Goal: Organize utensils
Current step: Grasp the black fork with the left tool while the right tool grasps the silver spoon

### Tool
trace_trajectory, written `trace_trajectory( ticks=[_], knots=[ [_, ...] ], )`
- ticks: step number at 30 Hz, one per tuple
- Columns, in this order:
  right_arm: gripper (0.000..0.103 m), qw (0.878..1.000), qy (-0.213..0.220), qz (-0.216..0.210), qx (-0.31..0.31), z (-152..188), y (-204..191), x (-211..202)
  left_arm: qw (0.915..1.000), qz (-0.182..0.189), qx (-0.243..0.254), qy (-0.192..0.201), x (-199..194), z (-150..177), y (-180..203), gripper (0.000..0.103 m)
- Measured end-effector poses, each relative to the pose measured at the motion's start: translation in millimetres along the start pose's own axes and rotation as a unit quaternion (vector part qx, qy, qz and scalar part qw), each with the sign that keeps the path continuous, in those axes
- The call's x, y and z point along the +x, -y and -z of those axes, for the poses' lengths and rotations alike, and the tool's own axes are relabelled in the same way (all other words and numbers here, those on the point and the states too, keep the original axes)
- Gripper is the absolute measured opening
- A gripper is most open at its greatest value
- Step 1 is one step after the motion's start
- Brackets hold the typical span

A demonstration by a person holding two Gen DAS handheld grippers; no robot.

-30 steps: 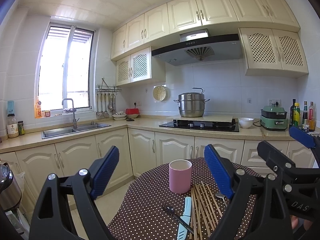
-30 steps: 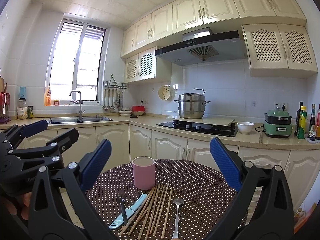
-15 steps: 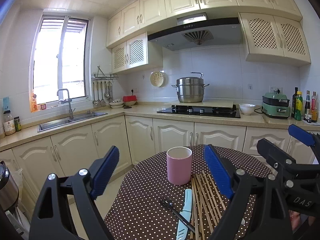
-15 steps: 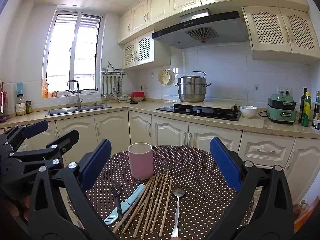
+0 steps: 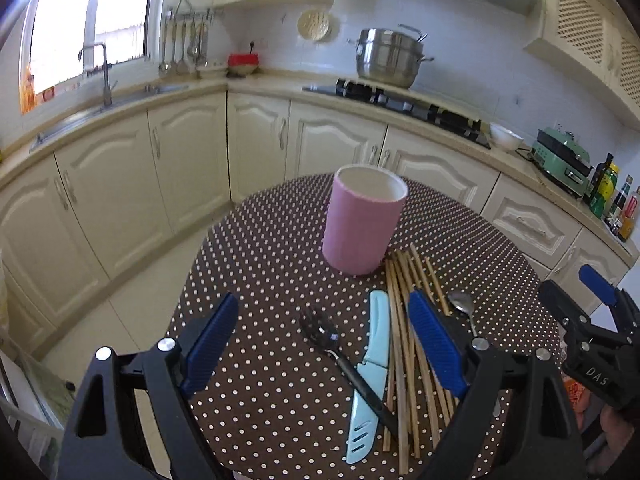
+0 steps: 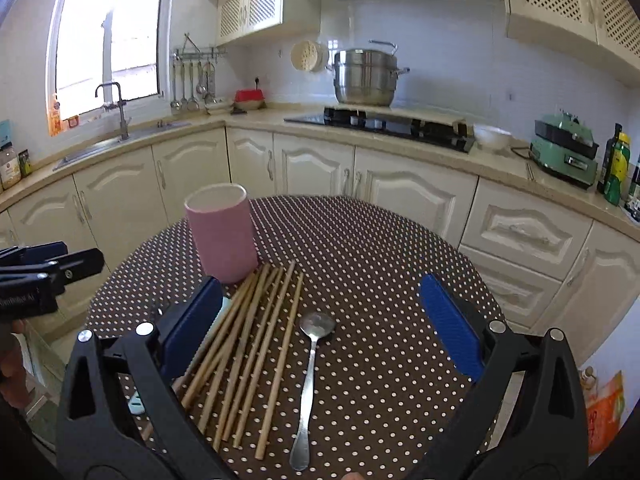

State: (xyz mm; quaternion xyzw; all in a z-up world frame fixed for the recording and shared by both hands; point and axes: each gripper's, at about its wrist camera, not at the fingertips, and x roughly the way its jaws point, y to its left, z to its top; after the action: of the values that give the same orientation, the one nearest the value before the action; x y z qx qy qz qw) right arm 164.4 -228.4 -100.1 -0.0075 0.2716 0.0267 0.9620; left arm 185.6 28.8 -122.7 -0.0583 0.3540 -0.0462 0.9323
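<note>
Both tongs are wide open. The metal spoon [image 6: 312, 364] lies between the right tongs [image 6: 320, 320]. Black spoon [image 5: 344, 356] lies between the left tongs [image 5: 320, 344]. Pink cup [image 5: 362, 224] stands behind.

Compared with a second ago, I have tipped both grippers down and brought them closer over the table [image 6: 380, 240]. My left gripper [image 5: 322, 344] now frames the black spoon [image 5: 320, 330] and blue knife [image 5: 370, 364]; my right gripper [image 6: 320, 328] frames the chopsticks [image 6: 256, 336] and metal spoon [image 6: 310, 364]. The pink cup [image 5: 362, 224] sits larger and nearer in both views.
</note>
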Motion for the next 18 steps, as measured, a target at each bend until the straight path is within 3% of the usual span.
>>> trace_trajectory(
  ticks=[5,8,14,16,18],
  knots=[
    [0.097,0.998,-0.055,0.005,0.0,13.8,11.3,32.6,0.9955,0.023,-0.033,-0.085,52.7,7.6,-21.5,0.085],
    [0.097,0.996,-0.086,0.01,-0.009,18.7,15.6,50.1,0.9877,0.042,-0.058,-0.139,83.7,12.0,-27.0,0.072],
    [0.097,0.992,-0.125,0.001,-0.01,22.1,22.3,66.5,0.9789,0.049,-0.051,-0.192,104.0,23.2,-13.0,0.062],
    [0.097,0.99,-0.138,-0.008,-0.01,22.8,23.5,69.9,0.9761,0.048,-0.047,-0.206,109.2,27.9,-7.9,0.055],
    [0.097,0.988,-0.152,-0.014,-0.011,22.6,24.5,74.8,0.9779,0.036,-0.035,-0.203,111.8,30.7,-3.7,0.05]
  ],
)
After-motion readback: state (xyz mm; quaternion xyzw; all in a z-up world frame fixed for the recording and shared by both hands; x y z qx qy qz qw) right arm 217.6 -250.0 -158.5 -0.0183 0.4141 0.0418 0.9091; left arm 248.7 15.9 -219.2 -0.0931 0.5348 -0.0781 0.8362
